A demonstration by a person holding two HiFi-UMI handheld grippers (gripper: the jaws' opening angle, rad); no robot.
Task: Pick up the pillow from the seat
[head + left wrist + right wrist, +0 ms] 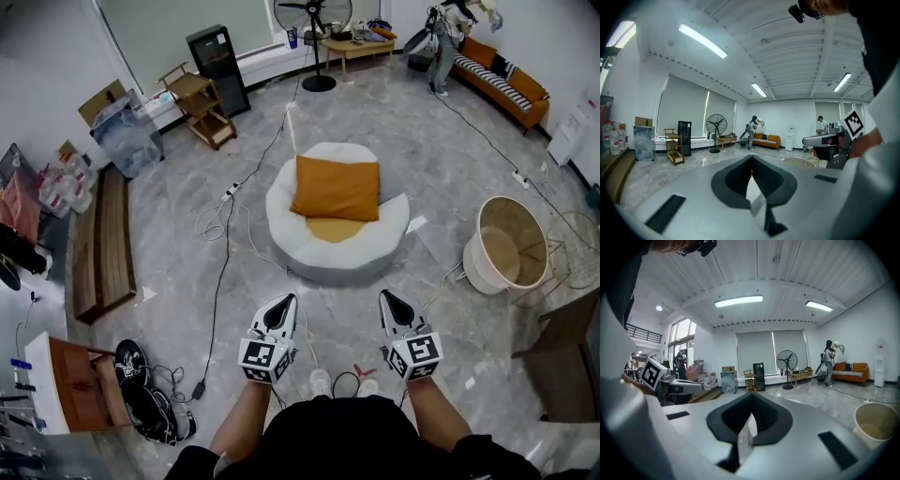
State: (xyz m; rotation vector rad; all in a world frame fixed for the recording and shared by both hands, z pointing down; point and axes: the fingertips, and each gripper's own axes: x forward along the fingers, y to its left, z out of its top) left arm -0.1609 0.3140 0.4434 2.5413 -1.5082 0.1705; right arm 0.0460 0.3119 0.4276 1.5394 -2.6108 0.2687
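An orange pillow leans on the back of a round white floor seat with an orange cushion, mid-room in the head view. My left gripper and right gripper are held side by side close to my body, well short of the seat, both shut and empty. In the left gripper view the left gripper has its jaws closed tip to tip, pointing level across the room. The right gripper looks the same in the right gripper view. Neither gripper view shows the pillow.
Cables trail over the grey floor left of the seat. A round beige basket on a wire stand sits to the right. A wooden bench lies left, a standing fan and an orange sofa at the back, with a person there.
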